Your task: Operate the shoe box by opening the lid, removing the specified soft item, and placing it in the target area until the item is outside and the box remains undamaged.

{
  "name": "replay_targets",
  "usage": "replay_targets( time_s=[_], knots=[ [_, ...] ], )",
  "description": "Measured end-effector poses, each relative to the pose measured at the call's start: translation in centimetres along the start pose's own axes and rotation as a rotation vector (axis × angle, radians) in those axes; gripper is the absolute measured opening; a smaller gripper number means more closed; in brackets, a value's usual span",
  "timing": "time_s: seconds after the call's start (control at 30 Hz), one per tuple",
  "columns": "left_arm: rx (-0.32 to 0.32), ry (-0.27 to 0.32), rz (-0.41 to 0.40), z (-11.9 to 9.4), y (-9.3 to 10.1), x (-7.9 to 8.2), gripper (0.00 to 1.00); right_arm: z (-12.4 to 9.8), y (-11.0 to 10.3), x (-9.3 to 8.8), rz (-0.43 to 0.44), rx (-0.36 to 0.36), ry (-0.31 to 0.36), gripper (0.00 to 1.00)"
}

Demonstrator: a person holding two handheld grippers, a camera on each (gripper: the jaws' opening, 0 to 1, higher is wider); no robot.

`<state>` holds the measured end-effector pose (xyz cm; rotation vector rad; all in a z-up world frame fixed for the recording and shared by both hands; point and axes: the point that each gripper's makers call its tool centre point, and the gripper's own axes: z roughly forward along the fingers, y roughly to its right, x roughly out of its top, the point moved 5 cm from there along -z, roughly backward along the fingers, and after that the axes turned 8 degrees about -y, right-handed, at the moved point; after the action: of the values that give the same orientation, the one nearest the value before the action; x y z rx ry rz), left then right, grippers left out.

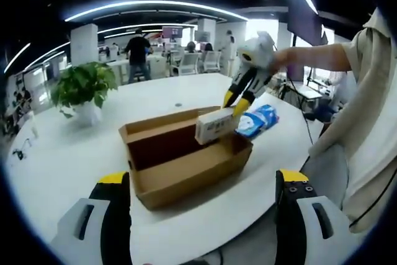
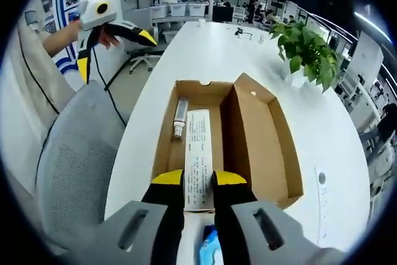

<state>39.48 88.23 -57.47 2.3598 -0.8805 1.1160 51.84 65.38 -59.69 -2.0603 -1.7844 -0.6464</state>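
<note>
A brown cardboard shoe box (image 1: 186, 175) lies open on the white table (image 1: 74, 153), its lid (image 2: 263, 141) folded back beside the tray. My right gripper (image 2: 198, 179) is shut on a long white printed carton (image 2: 198, 147), held over the tray's near end. In the left gripper view that carton (image 1: 214, 125) hangs at the box's far right corner under the right gripper (image 1: 234, 107). A small tube (image 2: 180, 117) lies inside the tray. A blue-and-white soft pack (image 1: 257, 119) lies on the table just outside the box. My left gripper (image 1: 203, 177) stands open before the box, holding nothing.
A potted plant (image 1: 84, 91) stands on the table left of the box. A grey chair (image 2: 80, 153) sits at the table's edge. The left gripper (image 2: 116, 57), held by a hand, hovers off the table. People stand at desks (image 1: 139, 54) far behind.
</note>
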Motion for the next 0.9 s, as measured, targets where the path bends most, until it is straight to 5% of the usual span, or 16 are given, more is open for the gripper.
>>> replay_targets(
  time_s=[0.9],
  knots=[
    [-0.043,-0.018,0.024,1.6,1.0,0.8,1.00,-7.8,2.3,-6.1,0.051,-0.076,-0.014,0.14]
  ],
)
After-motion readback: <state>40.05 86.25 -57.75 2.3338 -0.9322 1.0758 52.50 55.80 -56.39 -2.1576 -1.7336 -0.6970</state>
